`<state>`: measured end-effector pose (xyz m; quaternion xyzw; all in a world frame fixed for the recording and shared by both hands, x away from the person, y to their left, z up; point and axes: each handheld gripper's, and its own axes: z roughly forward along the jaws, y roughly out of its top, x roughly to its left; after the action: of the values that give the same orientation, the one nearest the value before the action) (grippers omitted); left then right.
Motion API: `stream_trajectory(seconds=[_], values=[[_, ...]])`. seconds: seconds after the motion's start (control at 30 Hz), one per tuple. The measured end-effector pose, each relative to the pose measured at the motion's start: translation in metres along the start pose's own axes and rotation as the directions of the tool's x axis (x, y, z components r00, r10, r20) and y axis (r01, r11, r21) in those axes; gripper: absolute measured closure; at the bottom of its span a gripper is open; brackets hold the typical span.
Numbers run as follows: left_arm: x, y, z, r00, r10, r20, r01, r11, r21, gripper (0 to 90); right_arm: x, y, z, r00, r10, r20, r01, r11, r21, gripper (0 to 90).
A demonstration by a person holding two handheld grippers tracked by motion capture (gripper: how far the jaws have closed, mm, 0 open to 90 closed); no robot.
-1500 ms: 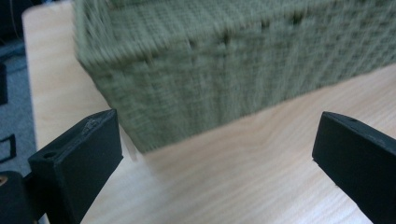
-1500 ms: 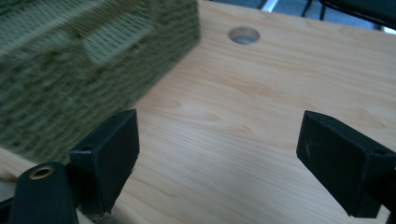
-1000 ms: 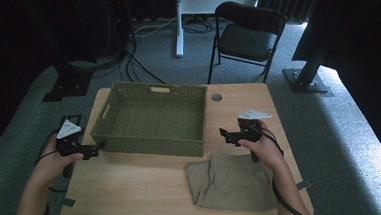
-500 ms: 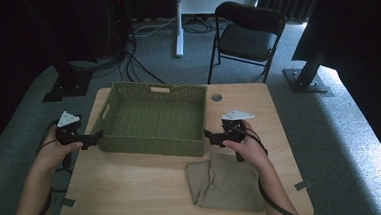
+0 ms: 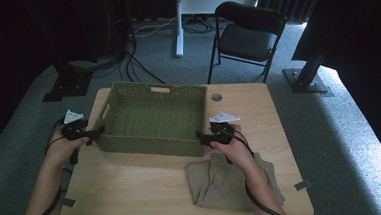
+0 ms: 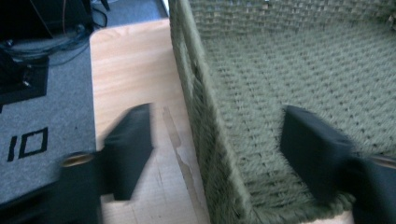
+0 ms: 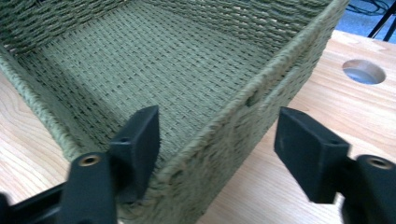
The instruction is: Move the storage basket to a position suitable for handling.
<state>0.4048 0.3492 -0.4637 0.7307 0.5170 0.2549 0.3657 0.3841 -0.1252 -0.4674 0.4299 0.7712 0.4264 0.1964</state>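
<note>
While both grippers straddle opposite side walls of the green woven basket (image 5: pixel 154 117), the step in hand looks like taking hold of it at both ends, probably to lift or shift it on the wooden table (image 5: pixel 133 191). The basket sits empty on the far half of the table, with a crumpled khaki cloth (image 5: pixel 228 183) lying just in front of its near right corner. The left gripper (image 5: pixel 97 134) has its jaws spread wide, one outside the left wall and one over the woven floor inside, the rim running up between them without either pad pressing it, as the left gripper view shows (image 6: pixel 217 154). The right gripper (image 5: pixel 203 138) stands the same way at the right wall near the front corner: jaws spread, one inside, one outside over bare wood, the rim passing between them (image 7: pixel 217 140). The next move would call for closing both pairs of jaws on the walls evenly, since the weave may flex and a one-sided pinch could tilt the basket.
</note>
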Motion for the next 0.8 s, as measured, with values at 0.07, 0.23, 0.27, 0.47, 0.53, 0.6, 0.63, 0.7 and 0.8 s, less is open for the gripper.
stream_trajectory(seconds=[0.07,0.23,0.27,0.47,0.53,0.6,0.63,0.7,0.8], values=[[-0.001,-0.001,0.003,1.0,-0.001,-0.006,0.001,1.0,0.006,44.2,0.003,0.0,0.001,0.9999,-0.005,0.011,0.005,1.0,-0.001,38.8],[-0.005,-0.002,0.006,0.9977,-0.055,-0.038,0.056,0.9982,0.021,74.2,0.012,0.002,0.003,0.9993,-0.019,0.032,0.018,1.0,0.019,50.0],[-0.007,-0.002,0.006,0.9973,-0.051,-0.052,0.052,0.9985,0.02,78.2,0.013,0.002,0.003,0.999,-0.02,0.039,0.019,1.0,0.022,51.6],[-0.014,-0.002,0.006,0.9944,-0.054,-0.091,0.055,0.9983,0.017,84.0,0.017,0.004,0.003,0.9972,-0.03,0.069,0.027,0.999,0.04,53.6],[-0.015,-0.003,0.005,0.9943,-0.059,-0.089,0.061,0.998,0.016,84.0,0.017,0.005,0.003,0.9962,-0.038,0.079,0.034,0.998,0.047,54.2],[-0.017,-0.004,0.005,0.9937,-0.07,-0.087,0.072,0.9973,0.014,84.1,0.016,0.005,0.003,0.996,-0.037,0.082,0.033,0.998,0.051,55.0],[-0.018,-0.005,0.004,0.9934,-0.073,-0.088,0.075,0.9971,0.014,84.1,0.015,0.005,0.003,0.9957,-0.036,0.085,0.032,0.998,0.05,55.7],[-0.021,-0.006,0.003,0.9928,-0.079,-0.09,0.081,0.9967,0.011,84.0,0.014,0.006,0.003,0.9955,-0.029,0.09,0.024,0.998,0.054,57.2],[-0.026,-0.008,0.0,0.9922,-0.088,-0.089,0.089,0.996,0.012,83.9,0.01,0.006,0.003,0.9939,-0.024,0.108,0.017,0.998,0.058,60.3]])
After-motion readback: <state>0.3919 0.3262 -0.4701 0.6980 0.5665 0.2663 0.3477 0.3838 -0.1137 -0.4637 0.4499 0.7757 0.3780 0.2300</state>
